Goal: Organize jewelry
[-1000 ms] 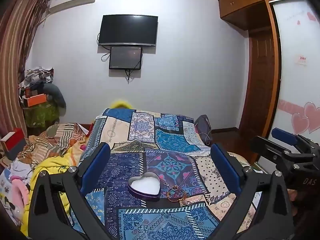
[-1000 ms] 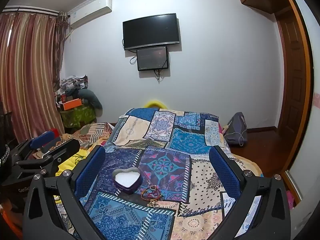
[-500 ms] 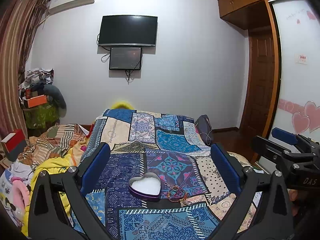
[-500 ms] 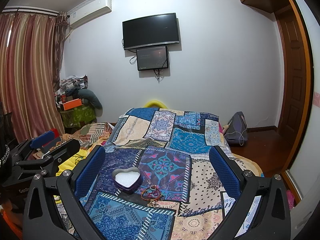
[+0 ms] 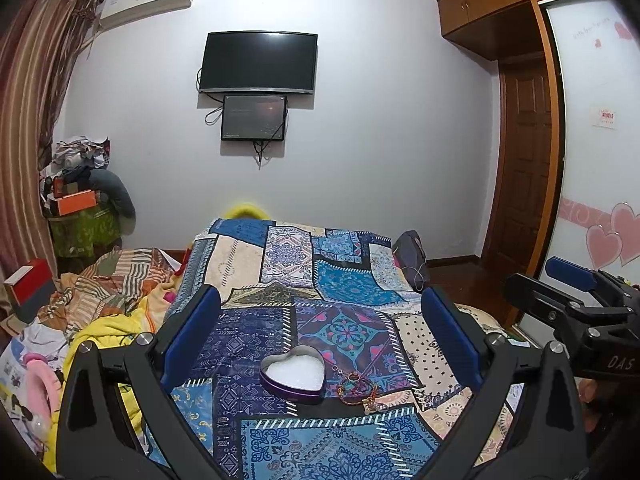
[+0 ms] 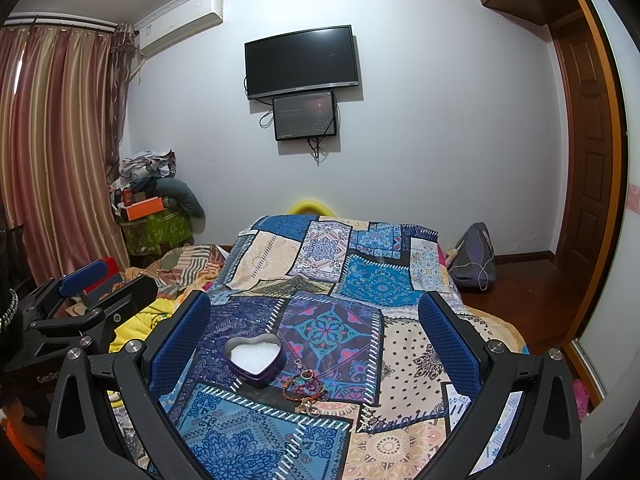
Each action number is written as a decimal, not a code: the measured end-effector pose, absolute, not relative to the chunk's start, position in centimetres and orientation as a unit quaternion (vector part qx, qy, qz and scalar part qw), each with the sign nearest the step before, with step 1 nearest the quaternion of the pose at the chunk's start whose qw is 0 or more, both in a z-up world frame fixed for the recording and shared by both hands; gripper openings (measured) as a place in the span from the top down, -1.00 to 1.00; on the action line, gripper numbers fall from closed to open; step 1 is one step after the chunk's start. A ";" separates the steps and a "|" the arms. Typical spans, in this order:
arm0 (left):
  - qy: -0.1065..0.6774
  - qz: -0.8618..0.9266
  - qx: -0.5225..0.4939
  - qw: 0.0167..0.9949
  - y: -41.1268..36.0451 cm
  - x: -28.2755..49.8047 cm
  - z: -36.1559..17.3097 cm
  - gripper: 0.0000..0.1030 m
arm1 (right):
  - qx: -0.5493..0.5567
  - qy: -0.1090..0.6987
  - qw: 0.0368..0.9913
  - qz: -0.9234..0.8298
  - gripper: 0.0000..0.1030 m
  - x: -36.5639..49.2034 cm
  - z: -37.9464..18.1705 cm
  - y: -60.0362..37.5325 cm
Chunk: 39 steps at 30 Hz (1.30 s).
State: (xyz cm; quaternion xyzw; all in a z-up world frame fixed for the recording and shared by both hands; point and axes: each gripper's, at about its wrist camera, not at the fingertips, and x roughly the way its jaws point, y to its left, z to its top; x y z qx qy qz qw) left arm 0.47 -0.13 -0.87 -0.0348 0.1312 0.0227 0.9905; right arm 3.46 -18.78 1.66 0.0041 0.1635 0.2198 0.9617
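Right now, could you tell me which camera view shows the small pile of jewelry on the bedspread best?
The right wrist view: the jewelry pile lies nearer the picture's centre, bracelets and chain distinguishable. The left wrist view shows it too, right of the heart-shaped tin, slightly smaller.

We've got the heart tin lower centre on the bedspread, jewelry pile just right of it, TV up top, clothes heap far left.

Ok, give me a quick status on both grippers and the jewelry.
Left gripper open, empty. Right gripper open, empty. Jewelry pile loose on the quilt, just right of the open heart tin. Nothing blocking.
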 end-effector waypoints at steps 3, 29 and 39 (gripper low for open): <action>0.131 0.022 -0.037 0.990 -0.1 0.5 -0.9 -0.96 | 0.004 0.164 0.962 0.220 -1.00 3.5 1.7 -18.8; 0.132 0.024 -0.037 0.990 -0.4 0.6 -0.8 -0.96 | 0.005 0.165 0.961 0.220 -1.00 3.5 1.9 -18.9; 0.136 0.030 -0.036 0.990 0.0 1.1 -1.0 -0.96 | 0.002 0.171 0.960 0.222 -1.00 4.0 0.6 -18.4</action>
